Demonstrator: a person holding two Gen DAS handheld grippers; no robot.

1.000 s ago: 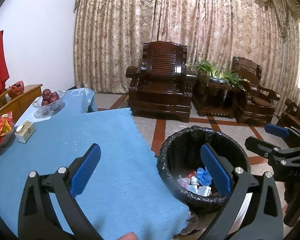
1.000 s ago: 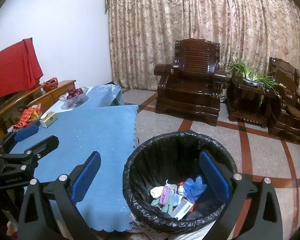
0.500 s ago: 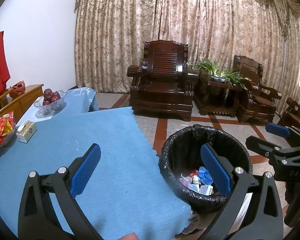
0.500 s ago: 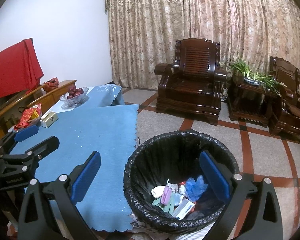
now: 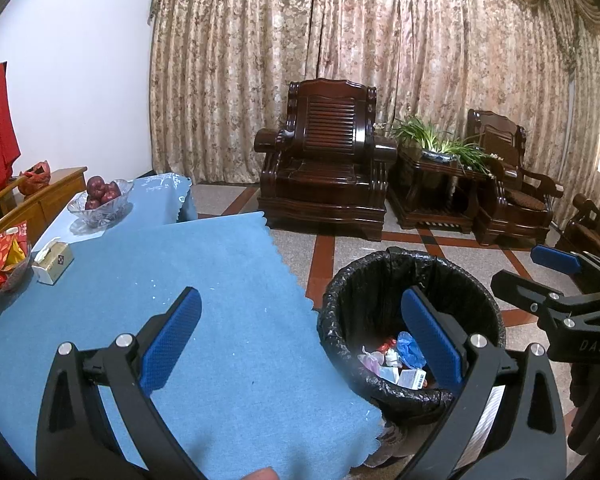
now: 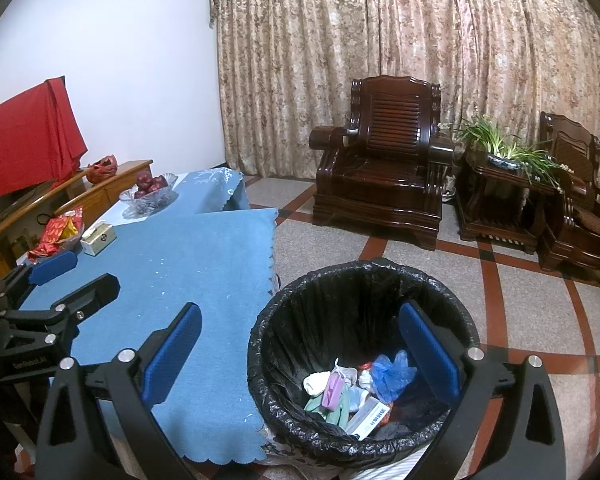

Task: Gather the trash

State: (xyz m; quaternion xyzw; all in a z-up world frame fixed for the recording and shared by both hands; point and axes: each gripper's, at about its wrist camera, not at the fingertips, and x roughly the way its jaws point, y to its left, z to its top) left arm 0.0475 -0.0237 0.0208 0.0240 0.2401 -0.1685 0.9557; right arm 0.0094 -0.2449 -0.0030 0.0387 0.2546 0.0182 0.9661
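Note:
A bin with a black liner (image 5: 400,280) (image 6: 320,292) stands on the floor at the table's corner. Trash (image 6: 356,388) lies in its bottom: a blue bag, wrappers and a small box; it also shows in the left wrist view (image 5: 396,360). My left gripper (image 5: 300,336) is open and empty above the blue tablecloth (image 5: 160,280) and the bin's near edge. My right gripper (image 6: 300,352) is open and empty above the bin. Each gripper shows in the other's view, the right one (image 5: 540,276) and the left one (image 6: 68,276).
On the table's far side stand a tissue box (image 5: 54,262), a bowl of red snack packets (image 5: 4,256) and a glass bowl of apples (image 5: 102,198). Dark wooden armchairs (image 5: 328,168) and a plant stand (image 5: 436,184) line the curtained wall across the tiled floor.
Both views have drifted slightly; the bin and table sit a little further right in the left wrist view. Both grippers stay open and empty.

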